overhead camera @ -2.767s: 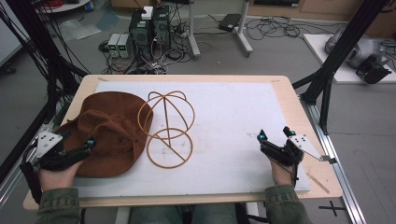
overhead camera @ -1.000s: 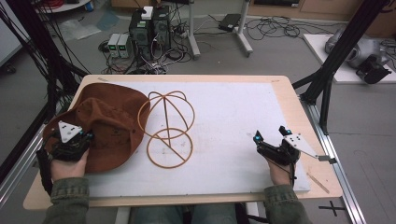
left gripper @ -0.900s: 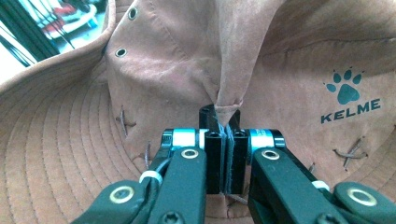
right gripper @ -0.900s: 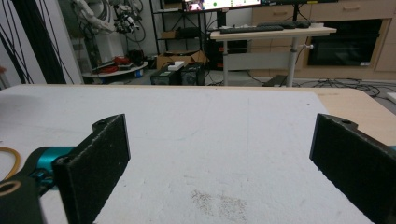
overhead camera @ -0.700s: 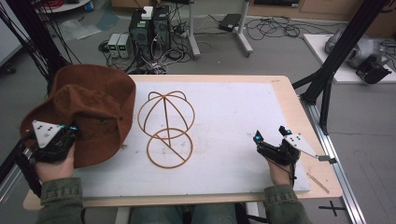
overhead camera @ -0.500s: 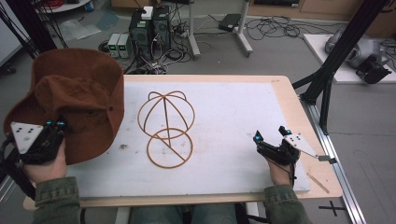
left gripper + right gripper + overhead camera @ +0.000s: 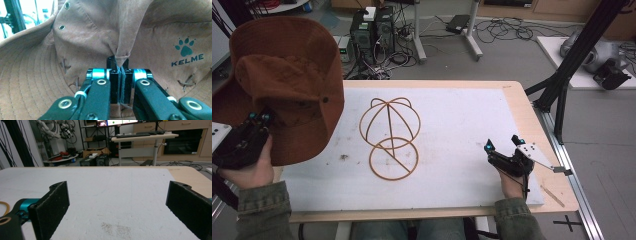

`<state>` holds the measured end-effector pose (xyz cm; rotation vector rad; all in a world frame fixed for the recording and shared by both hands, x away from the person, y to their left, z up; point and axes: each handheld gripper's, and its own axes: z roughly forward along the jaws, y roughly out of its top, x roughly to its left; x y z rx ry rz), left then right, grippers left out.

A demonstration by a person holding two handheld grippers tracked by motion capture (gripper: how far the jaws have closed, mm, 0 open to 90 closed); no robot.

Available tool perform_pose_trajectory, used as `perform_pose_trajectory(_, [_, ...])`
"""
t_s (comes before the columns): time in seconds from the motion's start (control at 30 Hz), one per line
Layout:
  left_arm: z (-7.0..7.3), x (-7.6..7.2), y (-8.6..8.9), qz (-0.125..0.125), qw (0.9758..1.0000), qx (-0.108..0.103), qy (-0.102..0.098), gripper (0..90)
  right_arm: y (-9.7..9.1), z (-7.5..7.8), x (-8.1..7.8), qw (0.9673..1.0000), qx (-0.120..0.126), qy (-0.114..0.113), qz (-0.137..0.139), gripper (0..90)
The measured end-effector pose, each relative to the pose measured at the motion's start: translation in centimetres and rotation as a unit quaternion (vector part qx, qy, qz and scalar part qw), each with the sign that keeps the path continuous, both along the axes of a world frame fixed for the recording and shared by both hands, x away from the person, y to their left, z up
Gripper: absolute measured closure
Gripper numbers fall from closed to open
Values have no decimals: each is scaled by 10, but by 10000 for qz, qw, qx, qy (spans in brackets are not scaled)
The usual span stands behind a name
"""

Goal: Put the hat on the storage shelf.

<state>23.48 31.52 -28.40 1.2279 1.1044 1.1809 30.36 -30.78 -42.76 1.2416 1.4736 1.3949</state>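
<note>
**Brown hat held up at the frame's left, wire stand bare on the worktop**

While the worktop (image 7: 462, 125) spreads as a pale, matte white sheet on a light wooden board across the middle of the high view, the largest thing over it is a brown hat (image 7: 287, 85), soft and suede-like, with a wide stitched brim, metal eyelets and a teal paw logo. It hangs in the upper left of the frame, off the surface, partly past the worktop's left edge.

Next in size is the wire hat stand (image 7: 389, 135), thin tan wire bent into a domed cage over a flat ring, standing left of centre on the sheet, apart from the hat.

The left gripper (image 7: 121, 75) is clenched on a fold of the hat's fabric, pinched between its black jaws. The right gripper (image 7: 504, 150), at the lower right, rests by the sheet's edge with its jaws spread wide and nothing between them.
</note>
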Motion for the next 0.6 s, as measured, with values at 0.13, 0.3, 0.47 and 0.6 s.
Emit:
perform_pose_trajectory(0.13, [8,3,-4,-111,9999,-31,-53,885,0,0,1,10000,-18,-22,20,46])
perform_pose_trajectory(0.3, [21,8,-11,-222,9997,52,-108,885,0,0,1,10000,-1,-11,15,45])
perform_pose_trajectory(0.47, [35,17,-20,-415,9990,-2,-180,885,0,0,1,10000,24,7,21,45])
perform_pose_trajectory(0.6, [46,24,-31,-615,9978,109,-199,885,0,-1,2,10000,14,11,17,46])
